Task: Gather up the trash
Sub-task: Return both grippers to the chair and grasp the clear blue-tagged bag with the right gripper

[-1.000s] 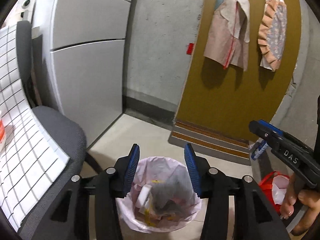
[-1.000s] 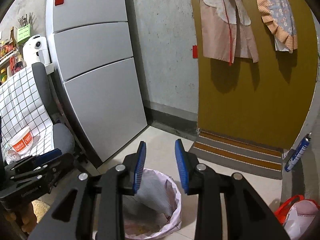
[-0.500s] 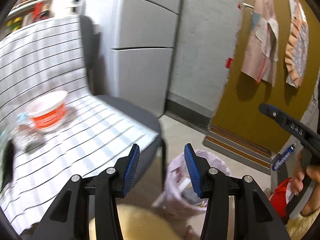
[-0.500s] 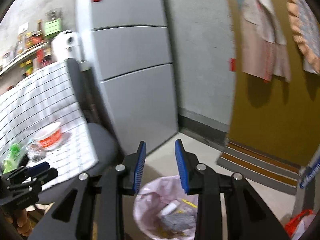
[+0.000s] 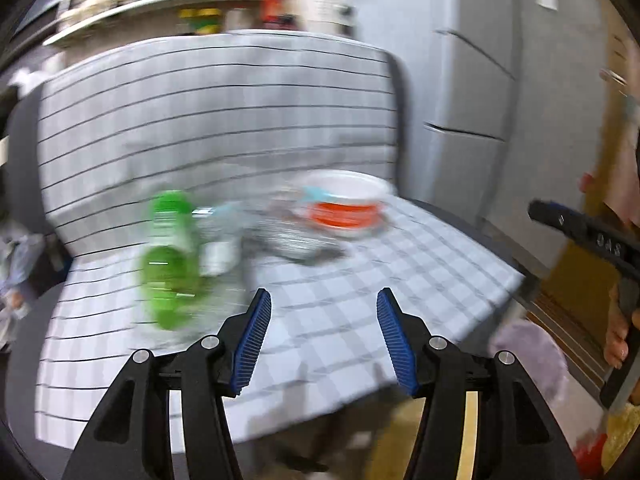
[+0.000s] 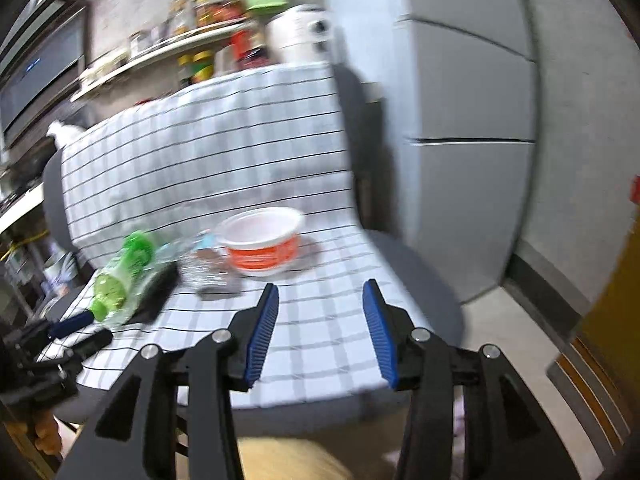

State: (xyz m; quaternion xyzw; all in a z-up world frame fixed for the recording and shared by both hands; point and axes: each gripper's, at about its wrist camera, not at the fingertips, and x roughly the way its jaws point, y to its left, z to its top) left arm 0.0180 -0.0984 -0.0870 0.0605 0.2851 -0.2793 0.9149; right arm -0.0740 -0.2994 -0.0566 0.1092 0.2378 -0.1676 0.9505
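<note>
Trash now fills the left wrist view: a green bottle (image 5: 170, 256) at centre left and an orange-banded bowl (image 5: 346, 204) above centre on the checked cloth (image 5: 340, 312), replacing the bin seen earlier. Left gripper (image 5: 322, 338) jaws are opening, empty. In the right wrist view, right gripper (image 6: 320, 334) jaws are also opening, empty, with bowl (image 6: 262, 242) mid-frame and bottle (image 6: 120, 280) at left.

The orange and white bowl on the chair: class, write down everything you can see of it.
The bowl is a round, shallow tub that looks like plastic or paper, with a white rim and inside and an orange band with pale markings around its wall. It stands upright and looks empty on the checked cloth covering the chair seat, near the backrest. A crumpled clear bottle lies right beside it; blur hides whether they touch. Neither gripper touches it.
</note>
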